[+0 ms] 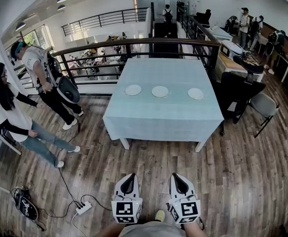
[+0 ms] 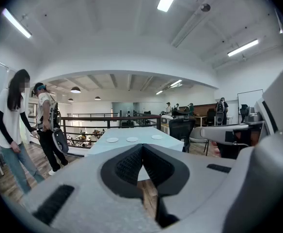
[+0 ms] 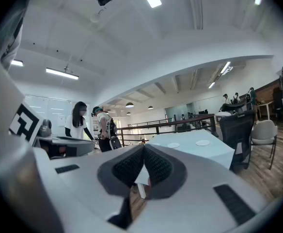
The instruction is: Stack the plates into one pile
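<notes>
Task not started yet, by the look of it. 3 plates sit in a row on the table [image 1: 168, 115] w/ the pale blue cloth: left plate [image 1: 133, 90], middle plate [image 1: 160, 91], right plate [image 1: 196, 93], each apart from its neighbour, none overlapping, so no pile so far. Person stands well back from the table, bare wood floor between. Left gripper [image 1: 129, 177] & right gripper [image 1: 176, 176] are held low and close to the body, side by side, both aimed fwd toward the table; probably a ready/rest pose before walking in. Left gripper view: pads pressed together, nothing between them, i.e. clenched & empty. Right gripper view: same, pads meet, nothing gripped. Closed makes sense here since nothing is in reach to take. Plates being evenly spread along the far half suggests a laid-out start; likely plan is to get to the table edge, open a gripper, take an outer plate by the rim & set it on the middle one. Two bystanders [image 1: 16, 112] stand off to the left by the railing [image 1: 134, 43], clear of the path; power strip [image 1: 83, 208] & cable on the floor lower left, also out of the way.
</notes>
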Demonstrator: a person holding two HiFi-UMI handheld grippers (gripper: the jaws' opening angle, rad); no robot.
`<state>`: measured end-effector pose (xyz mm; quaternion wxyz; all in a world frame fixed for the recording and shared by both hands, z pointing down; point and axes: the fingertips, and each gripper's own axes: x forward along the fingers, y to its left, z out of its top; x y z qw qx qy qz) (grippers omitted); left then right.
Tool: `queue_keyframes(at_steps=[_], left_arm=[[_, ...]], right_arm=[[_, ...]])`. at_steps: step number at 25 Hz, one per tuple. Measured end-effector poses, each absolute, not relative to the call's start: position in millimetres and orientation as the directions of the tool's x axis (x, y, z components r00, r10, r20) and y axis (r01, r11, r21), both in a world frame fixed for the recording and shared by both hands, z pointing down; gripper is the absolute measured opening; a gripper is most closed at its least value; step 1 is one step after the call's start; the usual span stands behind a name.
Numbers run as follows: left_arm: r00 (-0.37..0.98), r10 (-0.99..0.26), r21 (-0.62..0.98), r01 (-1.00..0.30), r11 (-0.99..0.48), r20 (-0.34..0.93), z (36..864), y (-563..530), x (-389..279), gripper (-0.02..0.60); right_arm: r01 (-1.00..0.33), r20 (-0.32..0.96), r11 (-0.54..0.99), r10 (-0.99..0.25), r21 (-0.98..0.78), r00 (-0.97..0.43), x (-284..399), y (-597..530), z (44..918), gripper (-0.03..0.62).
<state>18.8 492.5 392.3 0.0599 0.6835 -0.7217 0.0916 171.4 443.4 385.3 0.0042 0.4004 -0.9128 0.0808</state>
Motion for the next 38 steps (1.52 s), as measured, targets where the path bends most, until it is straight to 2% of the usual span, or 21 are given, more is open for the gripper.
queue_keyframes(at_steps=[15, 38], left_arm=[[-0.010, -0.984, 0.007, -1.000, 0.012, 0.177, 391, 502, 12, 0.015], [-0.004, -0.987, -0.016, -1.000, 0.001, 0.160, 396, 480, 52, 0.015]], right_arm=[[-0.713, 0.066, 0.695, -0.711, -0.094, -0.701, 144, 456, 377, 0.028], [-0.670, 0.076, 0.738, -0.666, -0.077, -0.742, 170, 441, 397, 0.028]])
